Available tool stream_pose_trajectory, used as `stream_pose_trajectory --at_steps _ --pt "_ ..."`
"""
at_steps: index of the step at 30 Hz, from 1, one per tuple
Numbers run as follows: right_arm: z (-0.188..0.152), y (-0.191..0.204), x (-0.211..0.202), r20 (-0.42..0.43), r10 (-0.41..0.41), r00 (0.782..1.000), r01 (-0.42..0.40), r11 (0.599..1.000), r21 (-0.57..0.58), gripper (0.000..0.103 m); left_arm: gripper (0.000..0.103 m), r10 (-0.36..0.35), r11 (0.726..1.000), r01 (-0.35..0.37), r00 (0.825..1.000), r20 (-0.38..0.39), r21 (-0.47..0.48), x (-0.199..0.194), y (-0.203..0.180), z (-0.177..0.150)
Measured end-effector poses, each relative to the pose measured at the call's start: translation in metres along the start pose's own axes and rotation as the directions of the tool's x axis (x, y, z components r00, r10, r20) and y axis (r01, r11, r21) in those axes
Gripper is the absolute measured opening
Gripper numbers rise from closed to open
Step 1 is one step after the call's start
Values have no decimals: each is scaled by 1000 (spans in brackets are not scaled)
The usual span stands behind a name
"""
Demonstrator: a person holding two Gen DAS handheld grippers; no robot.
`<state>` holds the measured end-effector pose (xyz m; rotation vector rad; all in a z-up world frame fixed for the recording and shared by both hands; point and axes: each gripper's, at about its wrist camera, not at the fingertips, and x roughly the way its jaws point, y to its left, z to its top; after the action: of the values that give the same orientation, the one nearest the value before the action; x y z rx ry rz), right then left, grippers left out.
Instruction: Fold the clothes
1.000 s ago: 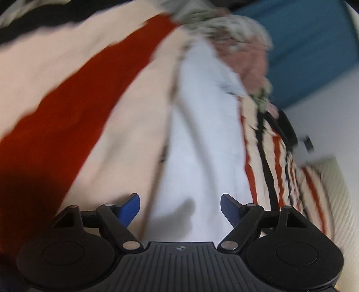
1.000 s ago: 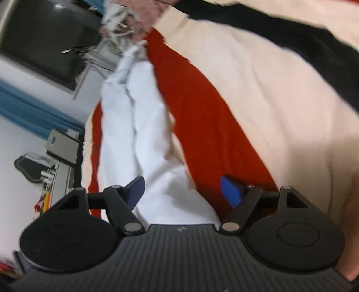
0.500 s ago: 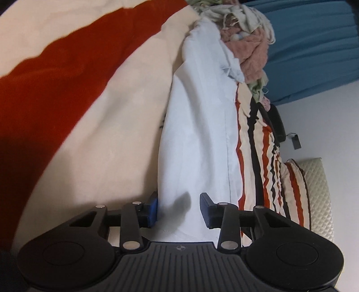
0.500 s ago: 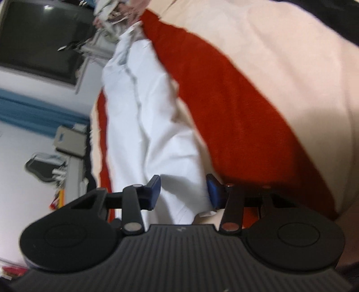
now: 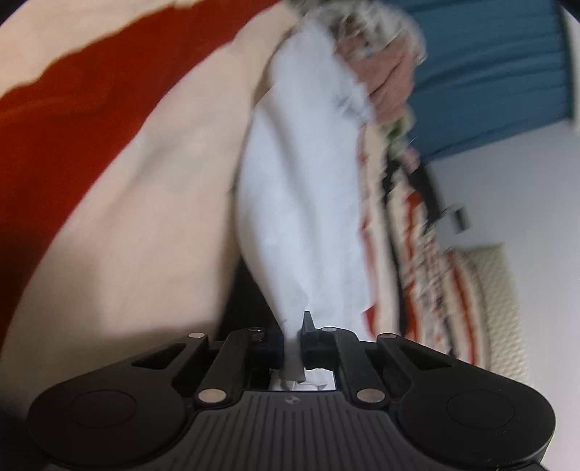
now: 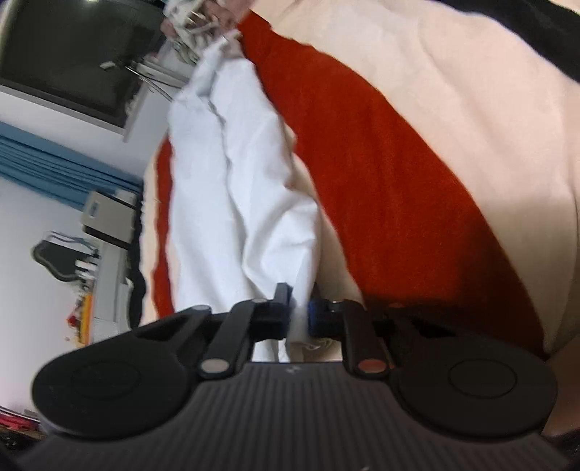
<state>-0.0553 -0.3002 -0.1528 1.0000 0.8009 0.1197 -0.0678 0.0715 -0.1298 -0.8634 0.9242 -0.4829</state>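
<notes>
A white garment (image 5: 301,188) lies stretched along a cream, red and black striped blanket (image 5: 108,152). My left gripper (image 5: 293,338) is shut on the garment's near edge, and the cloth bunches between the jaws. In the right wrist view the same white garment (image 6: 232,203) runs away from me, and my right gripper (image 6: 298,319) is shut on its near edge. The garment's far end reaches a heap of other clothes (image 5: 377,61).
The heap of pink and patterned clothes (image 6: 195,21) sits at the far end of the blanket (image 6: 398,163). A blue curtain (image 5: 489,72) and white wall stand behind. A dark screen (image 6: 72,54) and a cluttered desk (image 6: 105,253) are at the right view's left. A cream cushion (image 5: 496,308) lies at the right.
Both grippers went from wide open to shut on the white garment's near edge. The cloth at the jaws has been gathered and lifted a little off the blanket.
</notes>
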Motion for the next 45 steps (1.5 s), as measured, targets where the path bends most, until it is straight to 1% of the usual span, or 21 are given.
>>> stream_pose_trajectory --at_steps 1,3,5,7,10,12,14,16,20,22,24,27,30,32,33,35,37,39,41,43,45 --pt "-1 3 -7 32 34 999 -34 999 -5 9 7 -38 999 38 999 38 9 -9 -3 -1" --pt "-4 9 -21 92 90 992 -88 996 -23 9 7 -95 995 93 992 88 23 -24 -8 -3" --pt "-5 18 -36 129 133 983 -127 991 -48 8 6 -136 991 133 984 117 36 -35 -20 -2" --pt "-5 29 -51 154 171 973 -161 984 -76 8 6 -181 983 177 972 149 38 -51 -32 0" --pt "-2 48 -76 189 231 954 -211 970 -118 8 6 -250 968 248 952 177 29 -79 -48 1" --pt "-1 61 -96 213 262 941 -233 961 -151 8 6 -285 958 281 940 185 48 -91 -62 -1" --pt "-7 70 -118 235 272 933 -226 952 -204 8 6 -294 956 287 938 182 63 -110 -71 -17" --pt "-22 71 -138 250 272 929 -209 945 -253 8 6 -280 960 272 943 182 66 -123 -71 -36" --pt "-59 50 -162 254 246 935 -186 953 -241 8 6 -237 972 232 956 173 44 -146 -58 -79" --pt "-73 39 -166 250 227 941 -173 960 -220 8 6 -204 979 198 965 164 53 -147 -53 -86" --pt "-69 33 -159 236 214 948 -173 968 -182 8 6 -162 985 150 974 158 84 -143 -53 -85" --pt "-47 45 -139 247 202 948 -162 972 -173 8 6 -155 987 144 973 172 73 -129 -61 -58" --pt "-14 66 -111 259 194 946 -151 973 -176 8 6 -124 991 110 971 202 79 -105 -75 -13" --pt "14 85 -84 268 173 948 -123 973 -194 8 6 -107 991 86 971 212 107 -83 -87 22" --pt "28 92 -70 271 163 949 -110 974 -199 8 6 -89 989 59 971 222 136 -72 -94 39" --pt "56 105 -40 275 139 951 -84 976 -202 8 6 -24 975 -31 969 247 219 -44 -107 72" --pt "77 110 -12 279 113 954 -53 975 -215 8 6 9 954 -89 963 270 287 -16 -115 99" --pt "96 115 16 292 83 953 -7 968 -253 8 6 29 939 -122 960 280 323 10 -116 117" --pt "113 111 43 294 69 953 14 962 -272 8 6 54 915 -165 954 295 367 36 -112 131" --pt "123 101 67 294 66 953 25 955 -296 8 6 76 911 -185 954 291 369 63 -99 141" --pt "131 89 92 277 46 960 44 950 -310 8 6 97 907 -203 953 286 369 89 -86 151"
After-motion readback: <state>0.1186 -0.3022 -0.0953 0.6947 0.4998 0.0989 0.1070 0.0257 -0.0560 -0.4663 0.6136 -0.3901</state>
